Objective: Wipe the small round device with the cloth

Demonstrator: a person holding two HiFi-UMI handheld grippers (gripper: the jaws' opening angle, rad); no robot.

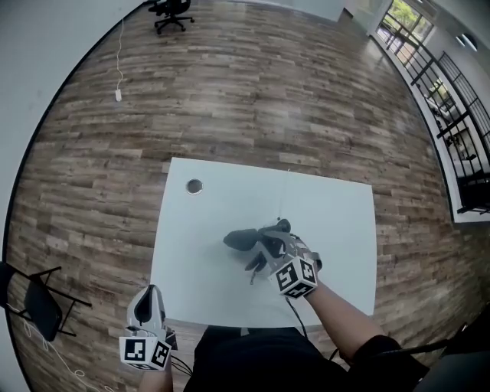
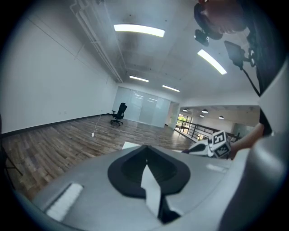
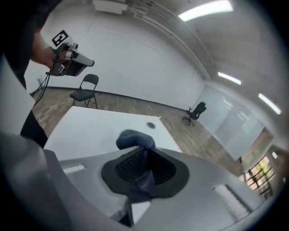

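A small round device (image 1: pixel 194 186) lies near the far left corner of the white table (image 1: pixel 337 230); the right gripper view shows it as a dark disc (image 3: pixel 151 125). My right gripper (image 1: pixel 264 246) hovers over the table's middle, shut on a dark blue-grey cloth (image 1: pixel 240 240) that bunches out past its pads (image 3: pixel 134 139). The cloth is well short of the device. My left gripper (image 1: pixel 148 297) is held low off the table's near left edge, apart from both, its jaws together with nothing in them (image 2: pixel 145 151).
A thin cable (image 1: pixel 284 195) runs across the table's far middle. A black folding chair (image 1: pixel 42 305) stands on the wood floor to the left. An office chair (image 1: pixel 172 14) is far back. A railing (image 1: pixel 452 115) lines the right side.
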